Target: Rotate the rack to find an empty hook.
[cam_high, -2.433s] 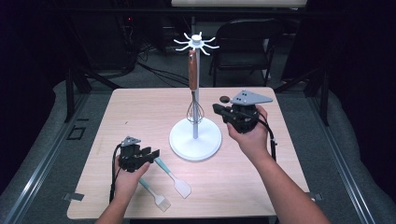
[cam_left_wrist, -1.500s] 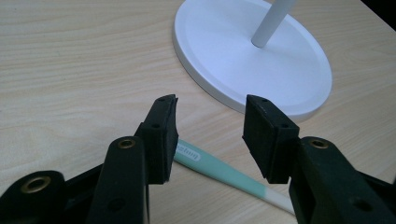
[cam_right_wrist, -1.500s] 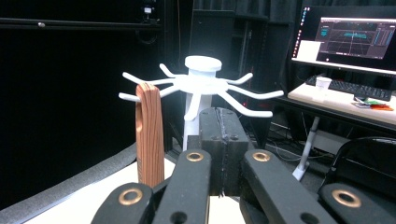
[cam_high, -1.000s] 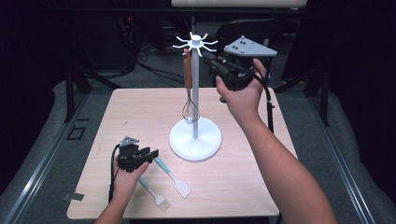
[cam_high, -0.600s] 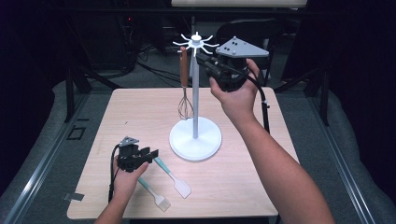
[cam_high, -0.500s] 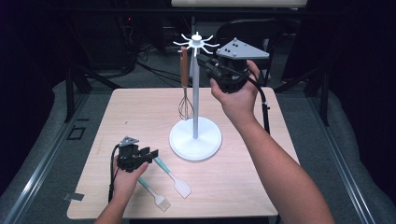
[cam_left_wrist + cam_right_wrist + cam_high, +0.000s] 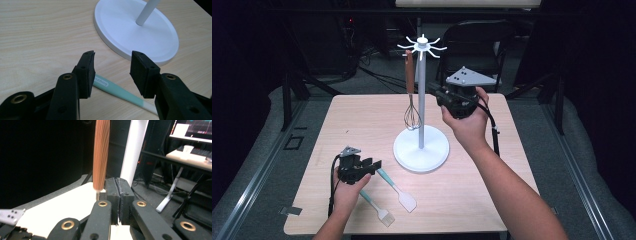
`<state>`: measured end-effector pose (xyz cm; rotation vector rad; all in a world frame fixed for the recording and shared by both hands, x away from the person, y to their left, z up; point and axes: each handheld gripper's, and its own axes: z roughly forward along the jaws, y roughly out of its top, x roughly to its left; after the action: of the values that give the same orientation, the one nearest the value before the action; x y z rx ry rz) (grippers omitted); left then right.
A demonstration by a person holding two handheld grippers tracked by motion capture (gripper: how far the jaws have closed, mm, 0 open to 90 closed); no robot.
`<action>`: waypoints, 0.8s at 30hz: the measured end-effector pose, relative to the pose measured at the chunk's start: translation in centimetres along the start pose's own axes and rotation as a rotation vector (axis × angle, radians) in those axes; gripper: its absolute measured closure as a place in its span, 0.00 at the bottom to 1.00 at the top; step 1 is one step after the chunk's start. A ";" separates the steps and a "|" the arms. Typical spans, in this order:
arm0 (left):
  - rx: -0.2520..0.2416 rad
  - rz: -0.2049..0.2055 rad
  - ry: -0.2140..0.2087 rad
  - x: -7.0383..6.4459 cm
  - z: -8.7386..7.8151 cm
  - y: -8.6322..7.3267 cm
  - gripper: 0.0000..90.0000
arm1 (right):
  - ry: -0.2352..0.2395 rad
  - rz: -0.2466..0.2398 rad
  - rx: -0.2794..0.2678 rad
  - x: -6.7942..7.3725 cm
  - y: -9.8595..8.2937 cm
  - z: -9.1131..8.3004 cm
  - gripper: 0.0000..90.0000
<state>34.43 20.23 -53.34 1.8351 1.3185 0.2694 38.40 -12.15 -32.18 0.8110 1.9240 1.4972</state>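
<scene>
A: high view – whisk (image 7: pixel 411 95) hangs by its wooden handle from a hook at the top of the white stand (image 7: pixel 421 145), wire head just above the base, left of the pole. right tongs (image 7: pixel 434 91) are up off the table (image 7: pixel 362 120), just right of the pole, pointing at it. status on them?
B: can't judge the gap from up there. left tongs (image 7: pixel 373 164) sit low at the near left of the table, jaws apart, over the handle of the green spatula (image 7: pixel 394 189). a pastry brush (image 7: pixel 377 210) lies just beside it, nearer the table edge

A: left gripper view?
B: left tongs (image 7: pixel 112 68) spread wide, nothing between the pads. spatula handle (image 7: pixel 120 91) runs across under them, flat on the wood. stand base (image 7: pixel 140 35) right ahead, close to the fingertips, not touching

A: right gripper view?
B: right tongs (image 7: pixel 120 195) pressed together, pads flush, nothing held. whisk handle (image 7: pixel 101 155) hangs upright just left of the tips, metal stem starts at its lower end. can't tell if it touches the left pad. white pole (image 7: pixel 132 150) stands right behind
</scene>
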 end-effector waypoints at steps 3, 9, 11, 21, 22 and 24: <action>-0.001 0.001 0.001 0.0 0.0 0.0 0.60 | 0.016 0.023 0.029 0.1 -1.2 0.1 0.98; 0.000 0.000 0.002 0.1 0.0 0.0 0.60 | 0.048 0.033 0.109 0.6 -3.6 0.5 0.96; 0.001 0.001 0.002 0.1 0.0 0.0 0.60 | 0.054 0.030 0.136 0.7 -4.3 0.6 0.95; -0.001 -0.002 0.005 0.2 0.0 -0.1 0.60 | 0.108 0.049 0.335 1.6 -9.2 1.8 0.89; -0.001 -0.002 0.005 0.2 0.0 -0.1 0.60 | 0.113 0.053 0.351 1.7 -9.7 2.0 0.89; -0.001 -0.003 0.005 0.2 0.1 -0.1 0.60 | 0.127 0.055 0.407 1.8 -10.5 2.2 0.88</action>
<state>34.47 20.35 -53.49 1.8332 1.3240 0.2733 37.61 -11.38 -43.01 0.9665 2.3631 1.2257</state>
